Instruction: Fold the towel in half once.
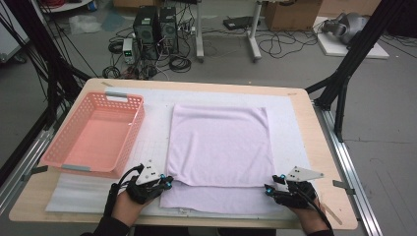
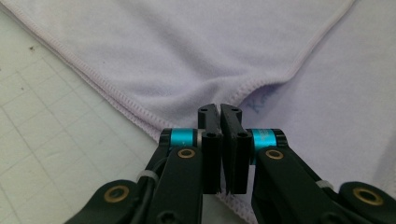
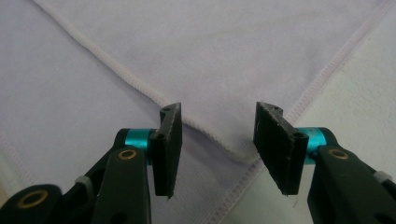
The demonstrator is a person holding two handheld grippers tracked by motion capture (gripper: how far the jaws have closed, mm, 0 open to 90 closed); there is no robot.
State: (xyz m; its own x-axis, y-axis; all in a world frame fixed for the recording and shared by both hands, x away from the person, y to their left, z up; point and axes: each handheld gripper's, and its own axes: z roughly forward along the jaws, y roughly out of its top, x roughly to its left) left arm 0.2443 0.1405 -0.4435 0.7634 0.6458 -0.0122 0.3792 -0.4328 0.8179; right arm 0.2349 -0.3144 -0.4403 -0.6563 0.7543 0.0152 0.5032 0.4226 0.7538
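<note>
We pinch the lilac towel's [image 1: 219, 145] folded near-left corner with the left gripper [image 2: 220, 111] clamped on it; the right gripper [image 3: 218, 122] stands apart, straddling the near-right corner to fold again.

No wording can be read anywhere. A faint bluish mark on the lilac cloth [image 2: 261, 100], just beyond the left gripper's jaws, stays illegible.

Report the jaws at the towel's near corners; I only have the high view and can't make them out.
Observer: The left gripper is shut, and the towel hem puckers up into its tips.
Operator: Give me the right one.
Observer: The right gripper stands open, with one jaw on either side of the upper layer's corner and neither pad pressing it.
</note>
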